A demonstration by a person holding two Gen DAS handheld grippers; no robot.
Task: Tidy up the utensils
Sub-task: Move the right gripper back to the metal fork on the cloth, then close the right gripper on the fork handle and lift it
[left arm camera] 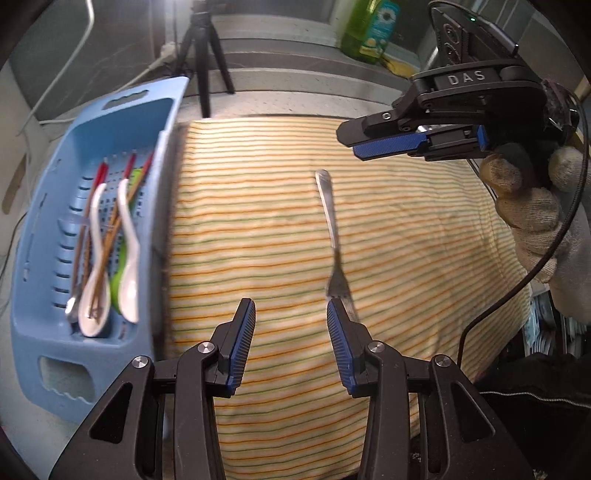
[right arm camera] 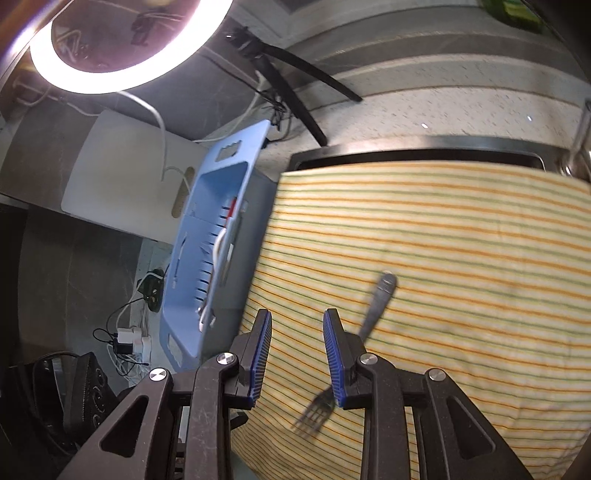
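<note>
A metal fork (left arm camera: 330, 225) lies on the striped cloth (left arm camera: 258, 221), tines toward me. My left gripper (left arm camera: 291, 308) is open just in front of the tines, its right finger next to them. A blue basket (left arm camera: 110, 122) at the left holds white spoons (left arm camera: 127, 236), a green spoon and several red-tipped chopsticks. In the right wrist view my right gripper (right arm camera: 297, 319) is open above the cloth (right arm camera: 461, 240), with the fork (right arm camera: 376, 302) partly hidden behind its right finger and the basket (right arm camera: 207, 206) to the left. The right gripper also shows in the left wrist view (left arm camera: 384, 142), high at the right.
A black tripod (left arm camera: 205, 55) stands behind the cloth, and a green bottle (left arm camera: 369, 29) sits on the ledge at the back. In the right wrist view a lit ring light (right arm camera: 122, 44) hangs at the upper left, with a white board (right arm camera: 122, 177) and cables (right arm camera: 129, 339) left of the basket.
</note>
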